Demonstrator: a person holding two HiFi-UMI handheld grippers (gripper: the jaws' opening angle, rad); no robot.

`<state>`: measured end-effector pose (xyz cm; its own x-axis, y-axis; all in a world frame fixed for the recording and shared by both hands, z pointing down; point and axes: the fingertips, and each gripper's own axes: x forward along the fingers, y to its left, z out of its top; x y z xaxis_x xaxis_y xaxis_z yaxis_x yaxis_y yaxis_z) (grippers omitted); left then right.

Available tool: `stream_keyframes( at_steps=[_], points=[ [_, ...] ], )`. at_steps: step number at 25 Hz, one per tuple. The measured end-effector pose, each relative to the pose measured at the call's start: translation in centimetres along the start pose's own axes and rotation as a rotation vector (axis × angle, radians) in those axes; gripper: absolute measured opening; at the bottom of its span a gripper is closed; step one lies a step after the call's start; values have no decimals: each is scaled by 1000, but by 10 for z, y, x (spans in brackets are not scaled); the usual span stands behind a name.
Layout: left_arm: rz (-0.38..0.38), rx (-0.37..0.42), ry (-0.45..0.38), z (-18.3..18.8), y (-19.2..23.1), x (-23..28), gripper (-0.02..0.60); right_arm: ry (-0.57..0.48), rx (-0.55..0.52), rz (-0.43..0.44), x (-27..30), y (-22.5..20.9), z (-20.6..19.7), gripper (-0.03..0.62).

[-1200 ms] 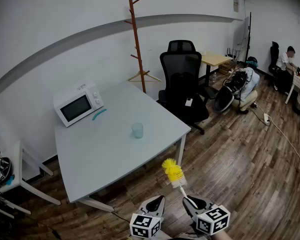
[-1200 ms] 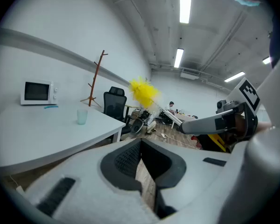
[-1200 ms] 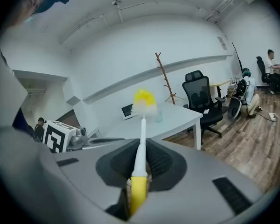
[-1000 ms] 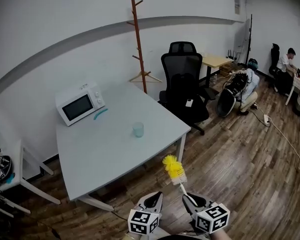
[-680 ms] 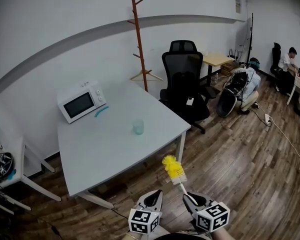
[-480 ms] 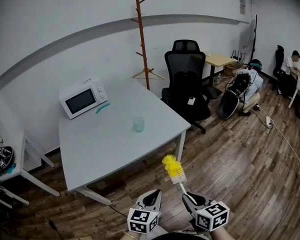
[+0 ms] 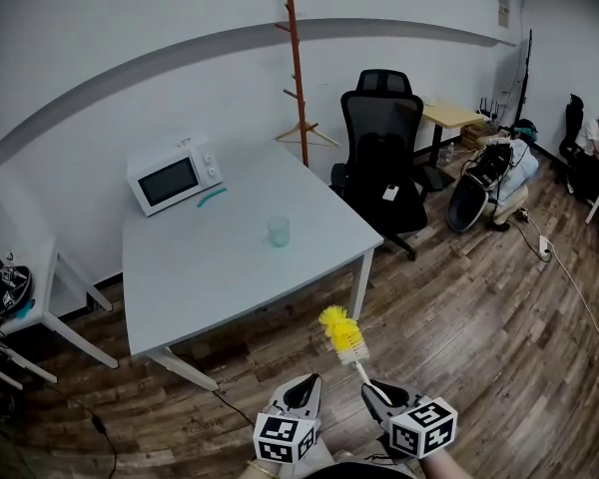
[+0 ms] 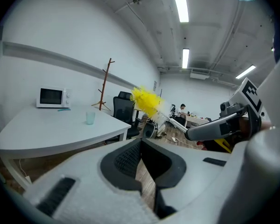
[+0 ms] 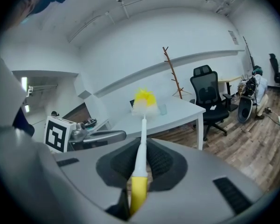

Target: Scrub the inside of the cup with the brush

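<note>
A small pale-green cup (image 7: pixel 279 232) stands upright near the middle of the grey table (image 7: pixel 200 277), far ahead of both grippers. My right gripper (image 7: pixel 376 397) is shut on the stem of a brush (image 7: pixel 343 336) with a yellow bristle head and white shaft, which points up and forward. In the right gripper view the brush (image 9: pixel 143 107) runs straight out from between the jaws. My left gripper (image 7: pixel 301 395) is shut with nothing between its jaws. The cup (image 8: pixel 90 118) also shows small in the left gripper view. Both grippers hover over the wooden floor, short of the table.
A white microwave (image 7: pixel 175 175) and a teal object (image 7: pixel 212 197) sit at the table's back. A black office chair (image 7: pixel 384 158) and a wooden coat stand (image 7: pixel 299 73) are behind the table. A person (image 7: pixel 597 133) sits far right. A white side table (image 7: pixel 42 297) stands at left.
The head view has shifted: the table and cup now sit further right and slightly nearer. Both grippers and the brush hold the same pose at the bottom of the view.
</note>
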<state>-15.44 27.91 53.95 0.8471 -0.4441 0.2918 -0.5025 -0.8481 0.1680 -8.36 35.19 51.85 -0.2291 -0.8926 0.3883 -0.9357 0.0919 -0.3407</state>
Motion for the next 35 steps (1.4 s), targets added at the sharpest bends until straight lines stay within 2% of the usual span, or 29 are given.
stream_keyframes(
  at_steps=[7, 15, 23, 28, 35],
  points=[
    [23, 3, 12, 3, 5, 12, 17, 2, -11, 3, 13, -17, 9, 46],
    [35, 25, 6, 25, 39, 61, 18, 22, -2, -36, 55, -62, 34, 48],
    [24, 41, 8, 48, 95, 126, 18, 31, -5, -60, 123, -103, 73, 48],
    [13, 46, 7, 74, 131, 161, 18, 36, -24, -57, 164, -116, 106, 48],
    [34, 45, 1, 98, 187, 195, 18, 29, -49, -68, 218, -133, 142, 48]
  ],
)
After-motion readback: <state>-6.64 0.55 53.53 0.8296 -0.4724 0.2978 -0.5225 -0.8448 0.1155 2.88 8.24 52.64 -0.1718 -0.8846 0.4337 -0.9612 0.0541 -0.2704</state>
